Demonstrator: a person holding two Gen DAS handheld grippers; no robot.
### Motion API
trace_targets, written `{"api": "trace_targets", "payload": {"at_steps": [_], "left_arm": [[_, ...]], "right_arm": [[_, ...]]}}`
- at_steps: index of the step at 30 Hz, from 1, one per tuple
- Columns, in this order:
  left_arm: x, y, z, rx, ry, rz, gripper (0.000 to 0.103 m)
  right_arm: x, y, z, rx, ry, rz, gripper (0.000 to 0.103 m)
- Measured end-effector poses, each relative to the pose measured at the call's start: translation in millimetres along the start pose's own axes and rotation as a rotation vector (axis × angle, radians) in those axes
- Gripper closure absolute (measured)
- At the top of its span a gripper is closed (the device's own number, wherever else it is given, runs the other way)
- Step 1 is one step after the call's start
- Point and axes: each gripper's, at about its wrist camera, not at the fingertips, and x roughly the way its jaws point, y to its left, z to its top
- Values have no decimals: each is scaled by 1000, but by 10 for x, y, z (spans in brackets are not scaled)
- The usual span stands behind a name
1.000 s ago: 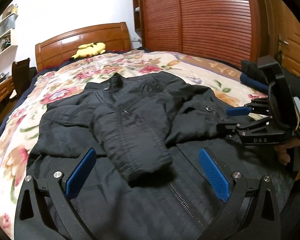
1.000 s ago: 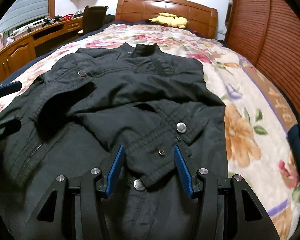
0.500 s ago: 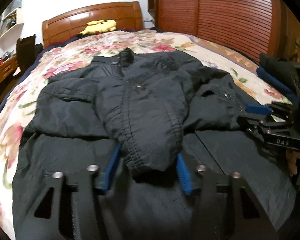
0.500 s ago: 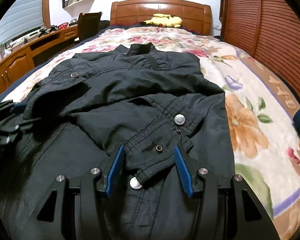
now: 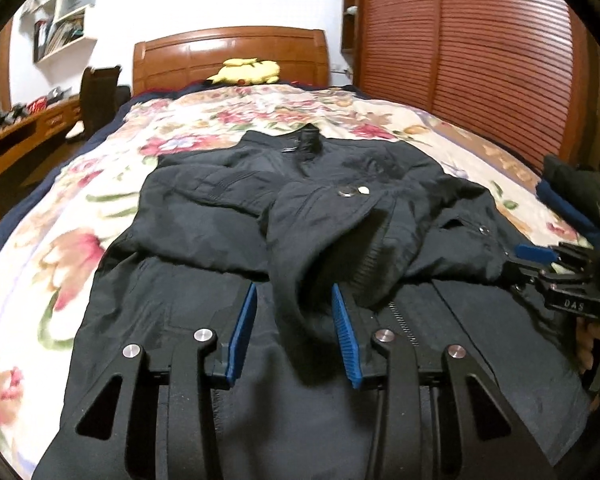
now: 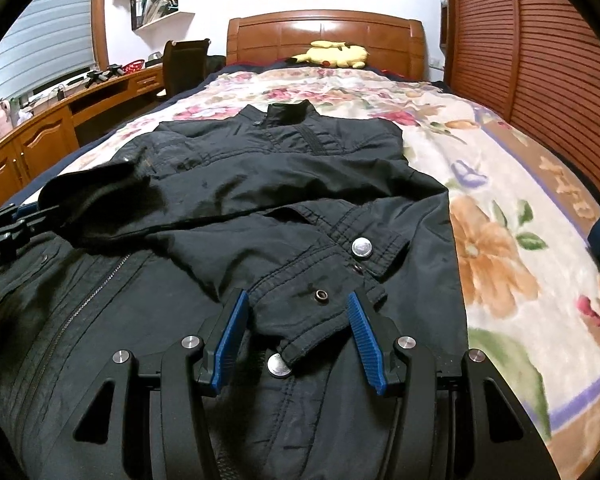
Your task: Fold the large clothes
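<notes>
On the left, the wooden desk (image 6: 44, 128) runs along the wall beside the bed (image 5: 60, 216), whose flowered cover carries the black jacket (image 5: 228, 216) spread face up, collar toward the headboard (image 5: 228, 56). A second ago the left claw (image 5: 294, 330) stood spread wide short of the left sleeve cuff (image 5: 300, 280); now it has slid forward over the jacket's front and its jaws are closing, the cuff bunched between the blue pads and lifted a little off the body. That suggests the sleeve is being taken up for the next fold across the chest. Further right, the right claw (image 6: 296, 336) has kept the same half-spread gap, its pads flanking the right sleeve cuff (image 6: 312, 300) with its snaps; whether they press the cloth I cannot tell for certain, though they seem to touch its edges. At the far right lies a small stack of folded dark clothes (image 5: 568, 192), near the slatted wardrobe doors (image 5: 480, 60).
</notes>
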Motion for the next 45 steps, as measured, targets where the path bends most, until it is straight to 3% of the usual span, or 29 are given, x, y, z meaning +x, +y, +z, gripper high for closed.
{"api": "trace_targets", "payload": {"at_steps": [8, 14, 23, 27, 37, 41, 45], "left_arm": [[40, 180, -38, -69, 26, 5, 63], [-60, 203, -71, -65, 7, -4, 57], [-268, 175, -167, -43, -32, -41, 57], [-200, 118, -214, -7, 14, -15, 57], [87, 152, -311, -24, 157, 14, 58], [97, 45, -318, 29, 173, 10, 91], [-127, -62, -294, 87, 101, 57, 96]], "right_arm": [[-13, 34, -8, -4, -5, -11, 49], [-19, 48, -6, -8, -11, -23, 49], [-8, 37, 1, -14, -7, -26, 49], [2, 36, 6, -20, -4, -26, 49], [-23, -22, 3, -3, -13, -13, 49], [-52, -61, -19, 8, -6, 11, 49], [-114, -43, -59, -5, 10, 32, 49]]}}
